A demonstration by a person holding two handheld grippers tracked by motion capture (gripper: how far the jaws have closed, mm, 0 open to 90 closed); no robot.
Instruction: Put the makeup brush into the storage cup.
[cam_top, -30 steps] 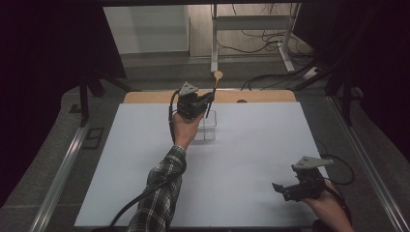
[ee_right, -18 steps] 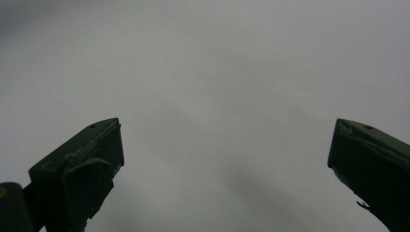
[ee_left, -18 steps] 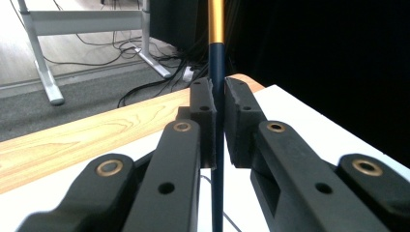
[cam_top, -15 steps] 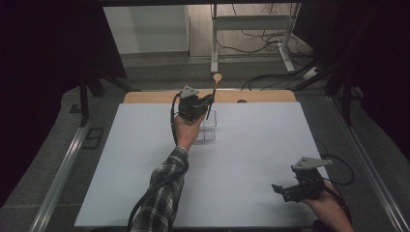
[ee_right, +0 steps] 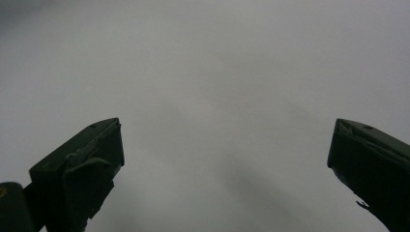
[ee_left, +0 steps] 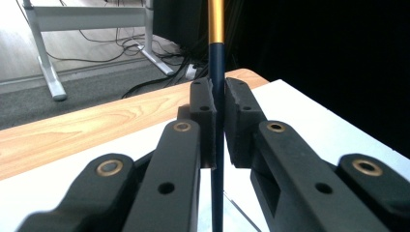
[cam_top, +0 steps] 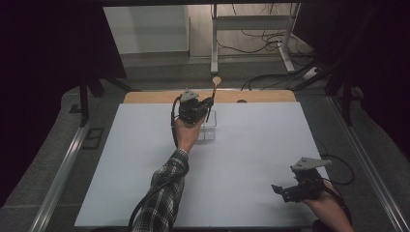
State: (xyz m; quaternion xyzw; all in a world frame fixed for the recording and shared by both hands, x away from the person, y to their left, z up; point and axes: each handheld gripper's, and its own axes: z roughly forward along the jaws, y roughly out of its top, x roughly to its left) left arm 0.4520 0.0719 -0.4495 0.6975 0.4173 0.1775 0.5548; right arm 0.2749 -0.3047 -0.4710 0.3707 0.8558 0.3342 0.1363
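Pointing up and slightly away from the person, the spoon (cam_top: 213, 93) runs its long axis nearly vertical, round bowl at top, above the far edge of the white mat (cam_top: 251, 159); left gripper (cam_top: 205, 107) is clenched on its handle, over a clear box (cam_top: 210, 126) near the wooden table strip (cam_top: 261, 96); spoon looks thin w/ a dark navy lower handle and gold upper part; left gripper view gives that colour split close up, handle (ee_left: 217, 96) upright btwn the pads (ee_left: 202, 104), while the high view gives the pale bowl end and the box below; right gripper (cam_top: 285, 192) rests low at the mat's near right corner, jaws released and wide apart, nothing btwn them; right gripper view has plain mat (ee_right: 217, 96) under it.
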